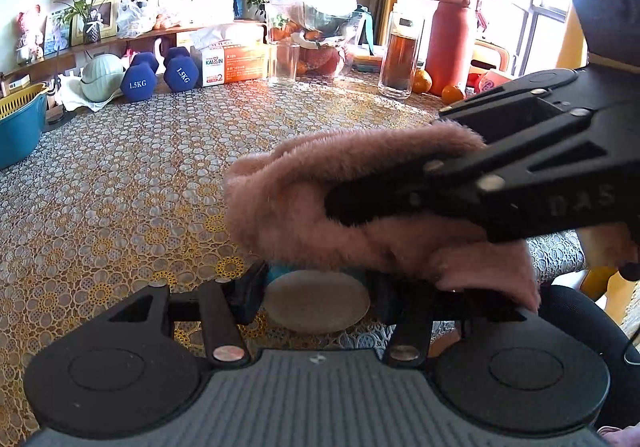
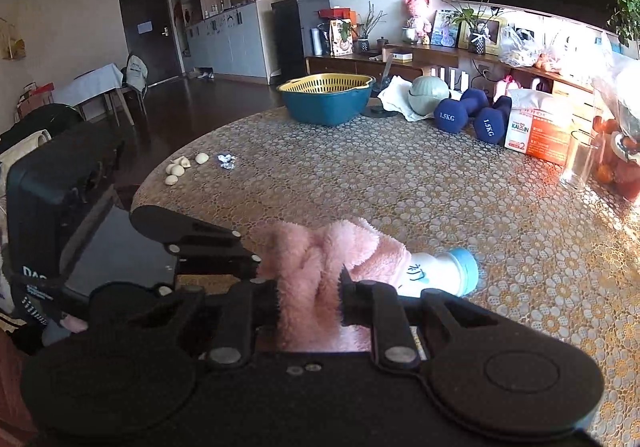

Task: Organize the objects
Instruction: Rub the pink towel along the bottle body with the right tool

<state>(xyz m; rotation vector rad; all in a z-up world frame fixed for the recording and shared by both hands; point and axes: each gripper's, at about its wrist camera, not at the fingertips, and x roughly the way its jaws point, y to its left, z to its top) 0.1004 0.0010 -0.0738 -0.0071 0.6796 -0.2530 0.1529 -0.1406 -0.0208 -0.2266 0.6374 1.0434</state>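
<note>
Fingers [image 2: 347, 301] of your right gripper [image 2: 310, 307] clamp the pink cloth [image 2: 320, 259]; your left gripper [image 1: 316, 297] pinches the bottle [image 2: 440, 271]. Tug unevenly and the bottle may slip onto the desk [image 2: 400, 175].

The round table [image 2: 400, 175] wears a lace-pattern cover. At its far edge stand a blue basin [image 2: 326, 103] with a yellow basket, two blue dumbbells [image 2: 476, 117], an orange-white box [image 2: 536, 133] and an empty glass [image 2: 578, 159]. Garlic cloves [image 2: 180, 167] and a foil scrap [image 2: 226, 161] lie near the left edge. A white bottle [image 2: 440, 273] lies on its side near the front.
</note>
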